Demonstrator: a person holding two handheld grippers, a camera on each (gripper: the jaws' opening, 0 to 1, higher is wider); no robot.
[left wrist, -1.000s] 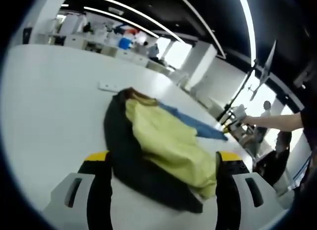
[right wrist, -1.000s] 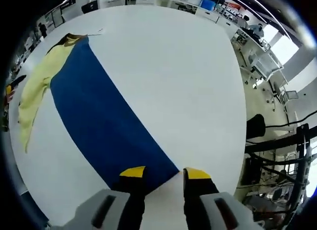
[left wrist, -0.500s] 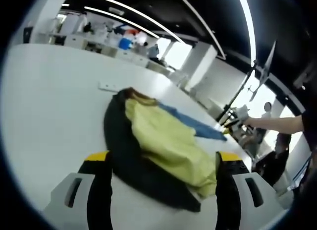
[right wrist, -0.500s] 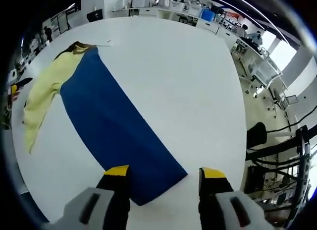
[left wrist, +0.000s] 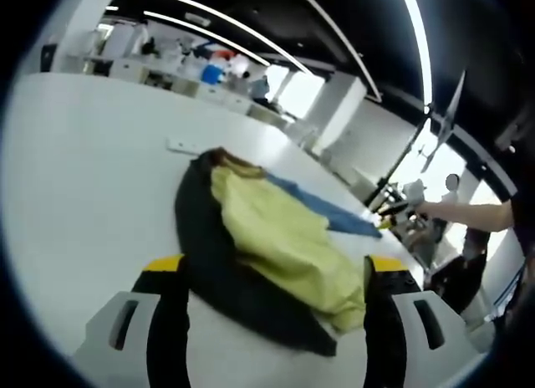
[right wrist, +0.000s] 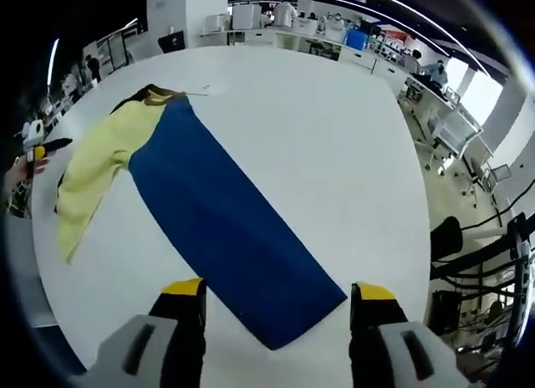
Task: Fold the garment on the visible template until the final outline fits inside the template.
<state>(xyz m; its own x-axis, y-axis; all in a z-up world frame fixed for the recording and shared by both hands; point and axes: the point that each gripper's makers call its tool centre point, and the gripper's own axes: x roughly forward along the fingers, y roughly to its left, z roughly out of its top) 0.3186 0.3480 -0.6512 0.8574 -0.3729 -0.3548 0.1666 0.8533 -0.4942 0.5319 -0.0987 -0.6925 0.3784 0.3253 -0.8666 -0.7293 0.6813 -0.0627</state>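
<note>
On the white table [right wrist: 318, 154], the garment [left wrist: 276, 254] lies in a loose heap, yellow on top and dark underneath, with one end resting on the near end of the long blue template [right wrist: 226, 237]. In the left gripper view the heap sits right between the jaws of your left gripper [left wrist: 272, 275], and those jaws are wide apart and hold nothing. In the right gripper view your right gripper [right wrist: 272, 292] hangs above the far end of the blue strip, jaws spread wide too, with nothing in them. So both grippers are free, and I think the job is only starting. Most of the cloth spills off the blue part onto the table, so it does not fit yet. Try this: bring the left gripper down and pinch just one edge of the yellow cloth, not the whole bunch. Lift it gently and lay it flat over the blue. Bring the right gripper closer to help hold the other side. Go slowly, so the cloth does not slide off the table, and keep both cloth and blue strip where you can see them.
</note>
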